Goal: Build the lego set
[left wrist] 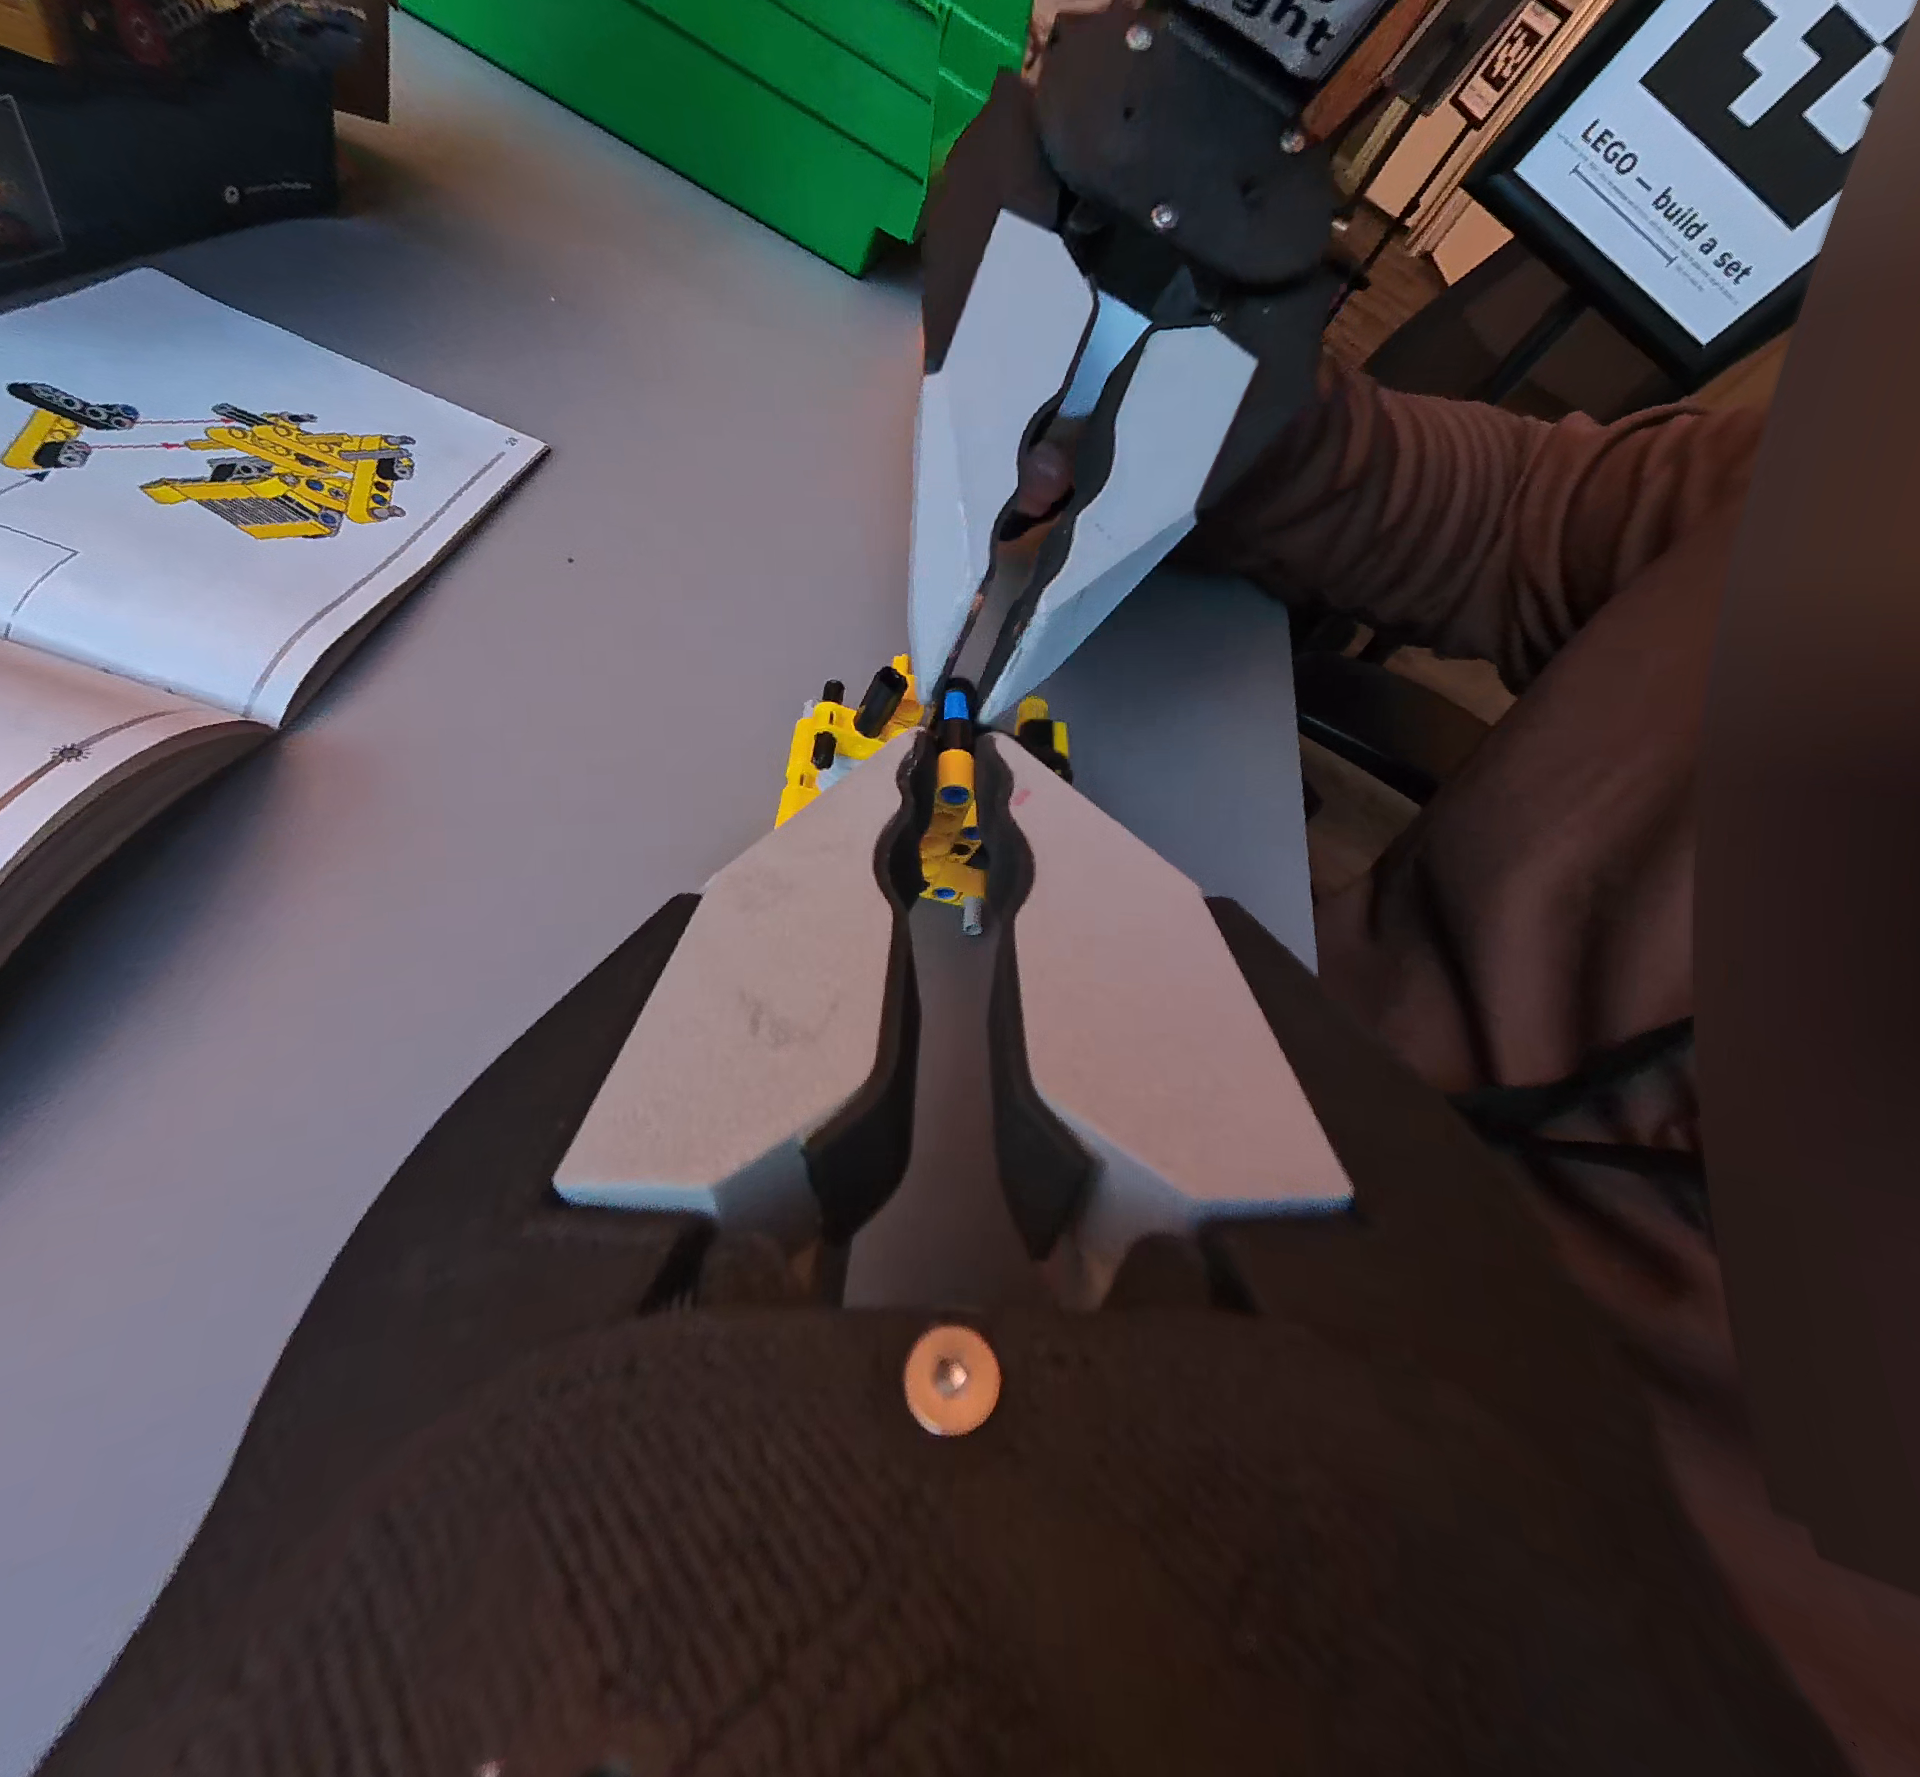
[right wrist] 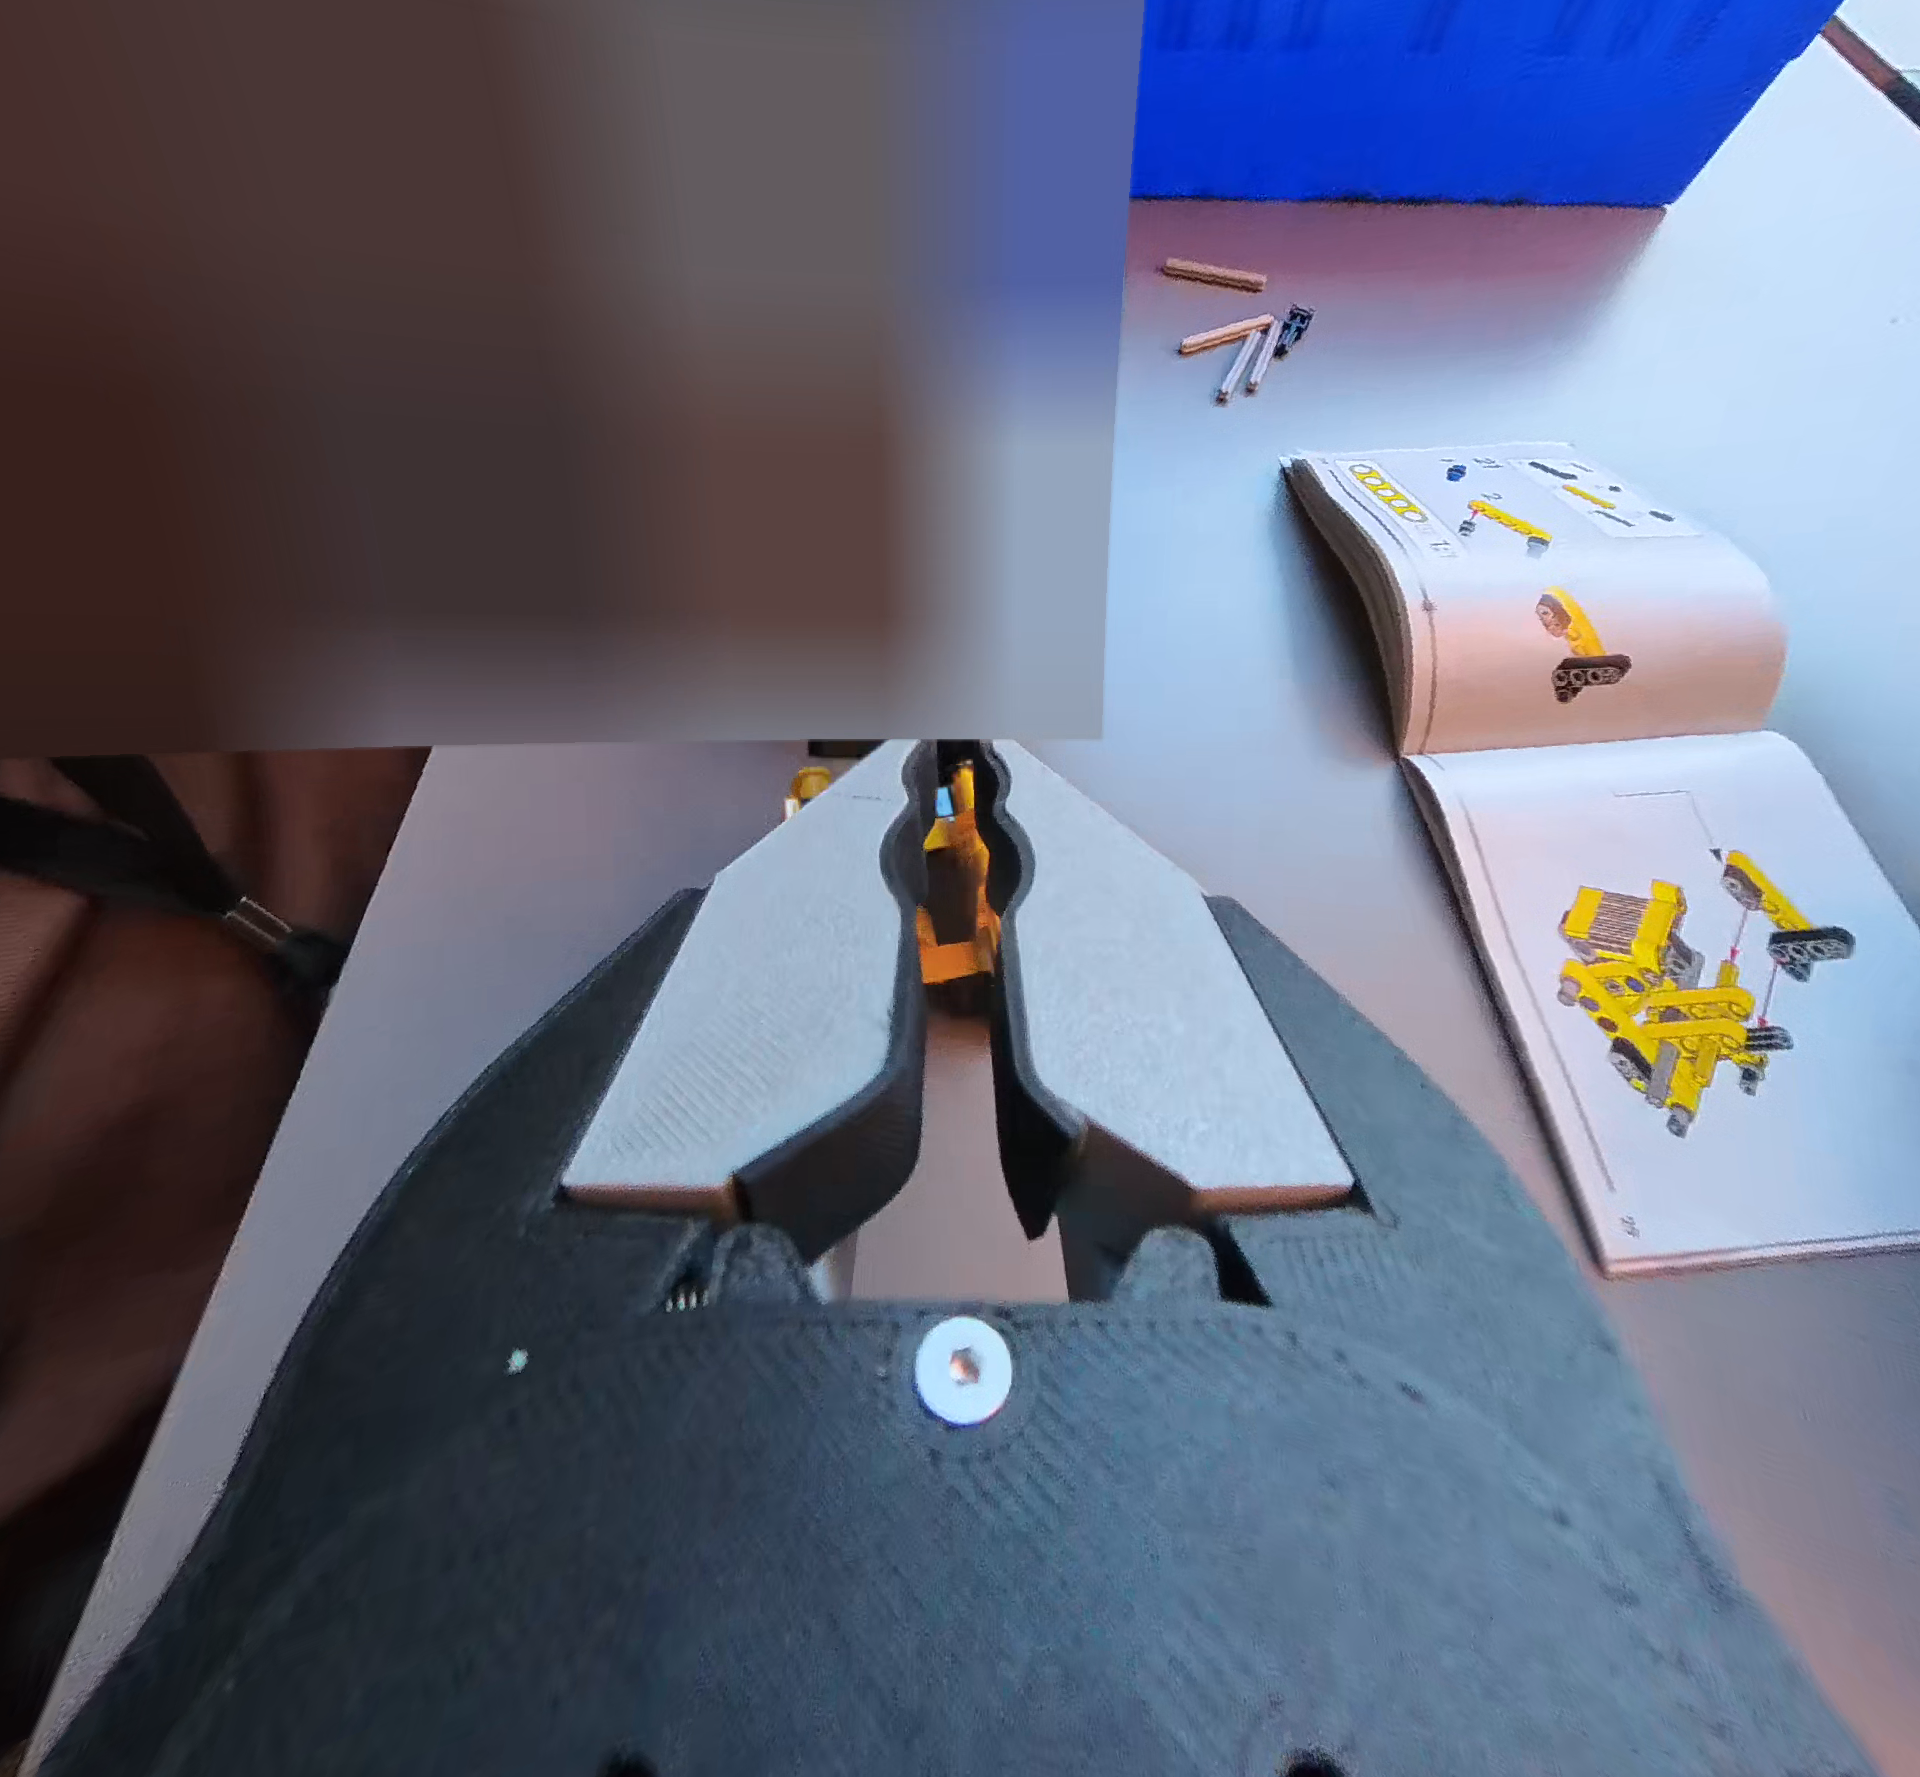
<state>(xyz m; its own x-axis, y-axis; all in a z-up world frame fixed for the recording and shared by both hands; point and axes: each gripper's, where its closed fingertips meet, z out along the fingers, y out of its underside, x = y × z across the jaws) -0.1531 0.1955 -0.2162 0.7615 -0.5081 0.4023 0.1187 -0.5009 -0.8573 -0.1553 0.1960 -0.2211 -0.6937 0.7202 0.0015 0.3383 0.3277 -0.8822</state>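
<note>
A small yellow lego assembly [left wrist: 831, 751] with black pins stands on the grey table [left wrist: 623, 896] near its right edge. My left gripper [left wrist: 951, 753] is shut on the assembly's near yellow beam [left wrist: 951, 828]. My right gripper [left wrist: 961, 680] comes down from the far side, its tips shut on a blue and black pin [left wrist: 954, 711] at the top of that beam. In the right wrist view my right gripper [right wrist: 956, 759] shows the blue pin [right wrist: 945, 802] and the yellow assembly [right wrist: 951, 948] between its fingers. The left gripper is hidden there by a blurred patch.
An open instruction booklet [left wrist: 239, 501] lies left of the assembly and also shows in the right wrist view [right wrist: 1662, 979]. A green bin [left wrist: 675, 34] and the set's box [left wrist: 156, 13] stand behind. A blue bin [right wrist: 1455, 23] and loose tan and grey axles [right wrist: 1236, 340] lie farther off. A sleeve [left wrist: 1507, 522] crosses the table edge. Less than 4 cm separates the two grippers' tips.
</note>
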